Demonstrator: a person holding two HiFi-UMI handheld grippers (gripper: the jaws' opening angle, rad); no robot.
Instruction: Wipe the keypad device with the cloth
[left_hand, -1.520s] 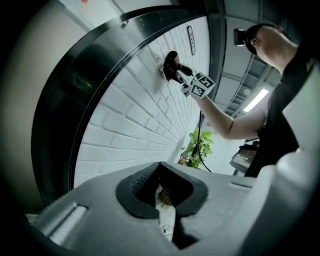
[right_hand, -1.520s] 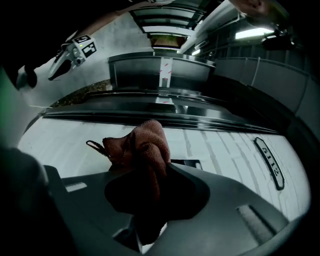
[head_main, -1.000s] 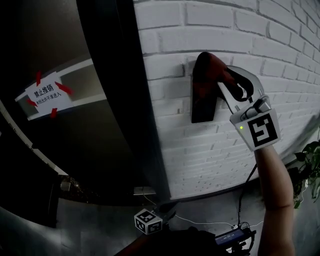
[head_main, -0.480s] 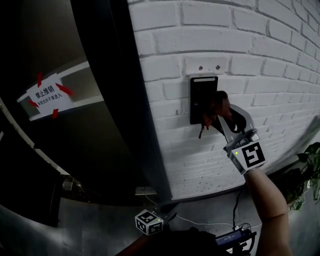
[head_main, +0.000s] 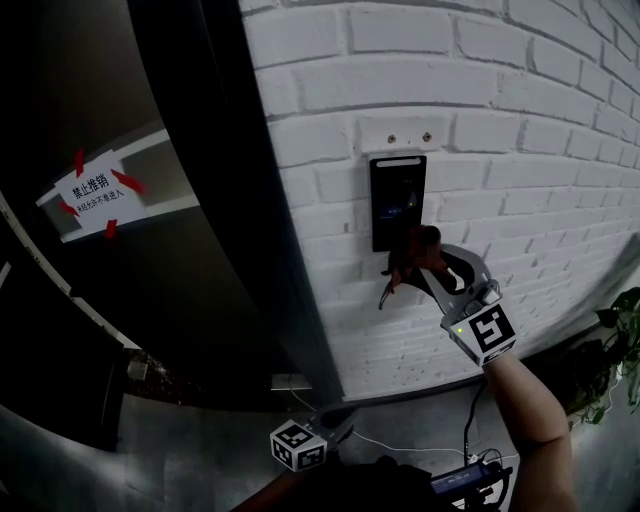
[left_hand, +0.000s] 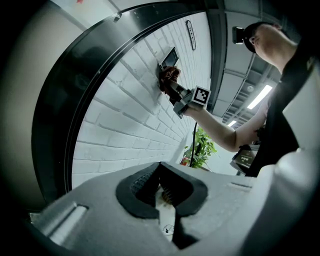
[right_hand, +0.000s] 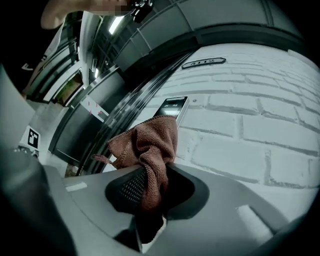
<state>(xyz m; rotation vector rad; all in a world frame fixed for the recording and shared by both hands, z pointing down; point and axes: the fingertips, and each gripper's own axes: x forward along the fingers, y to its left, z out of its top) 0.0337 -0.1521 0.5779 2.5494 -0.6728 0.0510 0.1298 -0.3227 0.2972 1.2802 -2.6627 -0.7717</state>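
The cloth (head_main: 408, 258) is gripped by the right tongs (head_main: 430, 268) just below the keypad (head_main: 397, 198), against the brick wall (head_main: 520, 130). The left tongs (left_hand: 161, 172) are closed on nothing. If snagged on rough brick, the cloth could be dragged loose.

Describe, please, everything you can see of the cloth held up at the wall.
The cloth is a reddish-brown, woven-looking rag, bunched and folded, with a small loop dangling from one corner. The right tool is shut on it, so a crumpled wad sticks out past the tips. It sits at the lower edge of the dark keypad device on the white brick wall; whether it presses on the device cannot be told.
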